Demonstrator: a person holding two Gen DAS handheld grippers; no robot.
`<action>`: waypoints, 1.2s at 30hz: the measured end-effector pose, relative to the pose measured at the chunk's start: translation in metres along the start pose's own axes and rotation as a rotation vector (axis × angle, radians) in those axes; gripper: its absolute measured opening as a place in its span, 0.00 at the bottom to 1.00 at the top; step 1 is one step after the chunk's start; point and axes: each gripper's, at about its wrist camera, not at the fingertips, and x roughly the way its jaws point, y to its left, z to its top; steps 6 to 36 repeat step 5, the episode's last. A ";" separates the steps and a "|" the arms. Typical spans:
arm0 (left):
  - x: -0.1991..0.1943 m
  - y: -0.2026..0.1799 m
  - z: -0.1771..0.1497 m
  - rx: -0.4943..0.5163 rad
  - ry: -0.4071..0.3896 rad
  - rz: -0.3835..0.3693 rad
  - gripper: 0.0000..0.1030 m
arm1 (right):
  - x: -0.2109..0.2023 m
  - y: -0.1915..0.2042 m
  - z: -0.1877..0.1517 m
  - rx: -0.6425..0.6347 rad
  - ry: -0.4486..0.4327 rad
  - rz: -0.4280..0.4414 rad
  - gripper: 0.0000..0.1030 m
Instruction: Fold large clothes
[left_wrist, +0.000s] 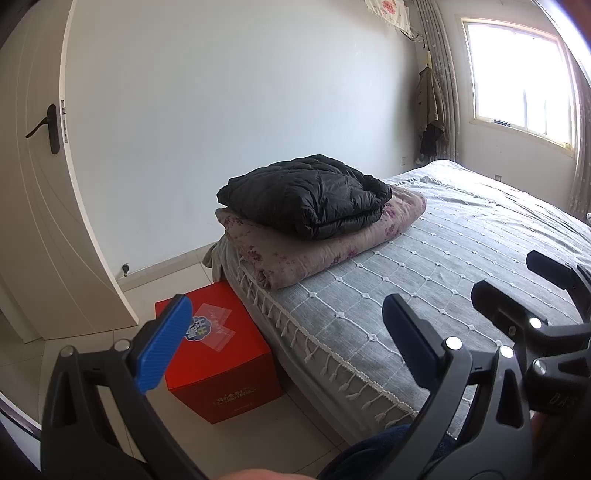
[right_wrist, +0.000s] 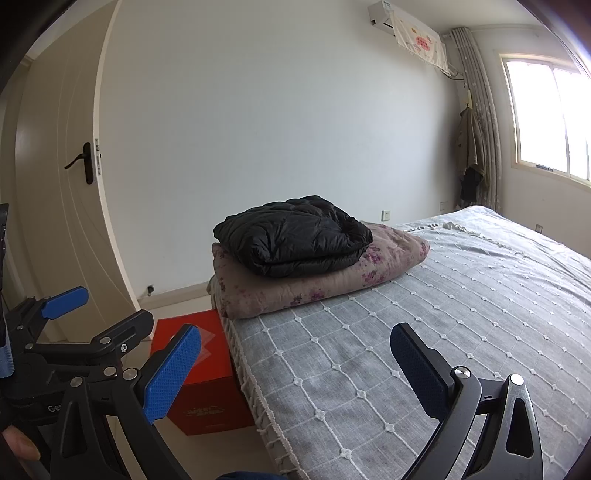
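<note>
Presently, at far left the white door (left_wrist: 44, 206) stands ajar, and a red box (left_wrist: 221, 358) sits on the floor against the bed's corner. The left gripper (left_wrist: 284, 341) hovers over that corner, its blue pads spread wide and holding nothing. The right gripper (right_wrist: 299, 363), just beside it, is likewise spread and empty. Further right, the black puffer jacket (left_wrist: 306, 194) lies folded atop a floral quilt (left_wrist: 325, 240) on the near-left part of the grey bedspread (left_wrist: 461, 236), well apart from both grippers. The fold looks complete or near it, in my judgement. Should tidying remain, both grippers ought to approach low, pinch opposite edges of the top layer only, and avoid dragging the quilt beneath. The window (left_wrist: 521, 77) lies far right.
</note>
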 end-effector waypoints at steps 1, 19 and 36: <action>0.000 0.000 0.000 -0.001 0.002 -0.002 0.99 | 0.000 0.000 0.000 0.001 0.000 0.000 1.00; -0.001 0.000 0.000 -0.002 0.006 -0.001 0.99 | -0.001 0.000 0.000 0.001 0.000 0.002 1.00; -0.001 0.000 0.000 -0.002 0.006 -0.001 0.99 | -0.001 0.000 0.000 0.001 0.000 0.002 1.00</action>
